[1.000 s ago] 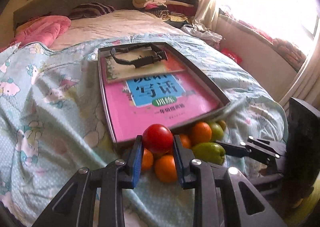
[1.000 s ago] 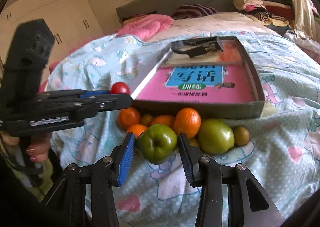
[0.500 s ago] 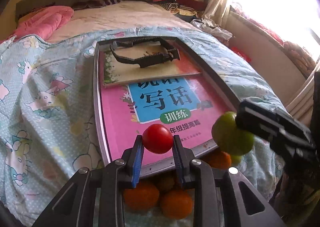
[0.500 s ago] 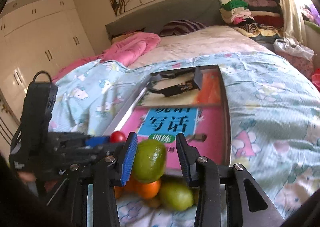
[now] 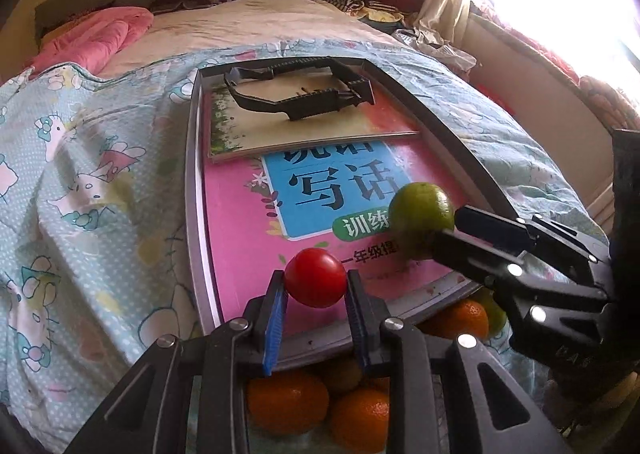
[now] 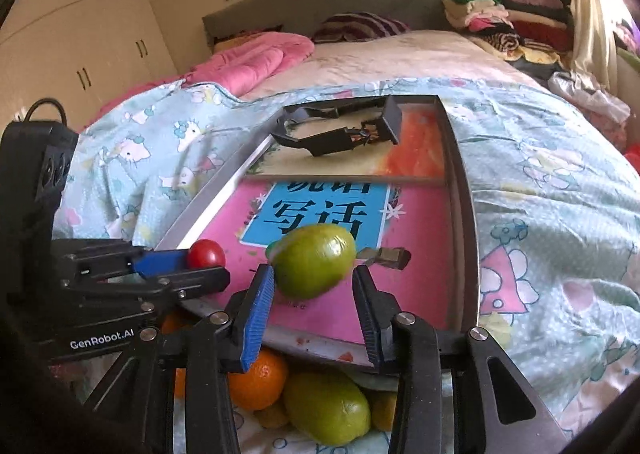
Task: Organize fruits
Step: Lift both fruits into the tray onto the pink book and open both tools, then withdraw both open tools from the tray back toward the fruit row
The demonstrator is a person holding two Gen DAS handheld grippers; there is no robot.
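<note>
My left gripper is shut on a red tomato and holds it over the near end of a shallow grey tray; the tomato also shows in the right wrist view. My right gripper is shut on a green fruit above the tray, to the right of the left one; the fruit also shows in the left wrist view. Several oranges and another green fruit lie on the bed below the tray's near edge.
A pink book covers the tray floor, with a second book and a black plastic clip frame at its far end. The tray rests on a blue patterned quilt. Folded clothes are stacked at the headboard.
Both grippers have lifted their fruits from the pile and moved forward over the tray's near end. The green fruit now sits closer to the tomato.
</note>
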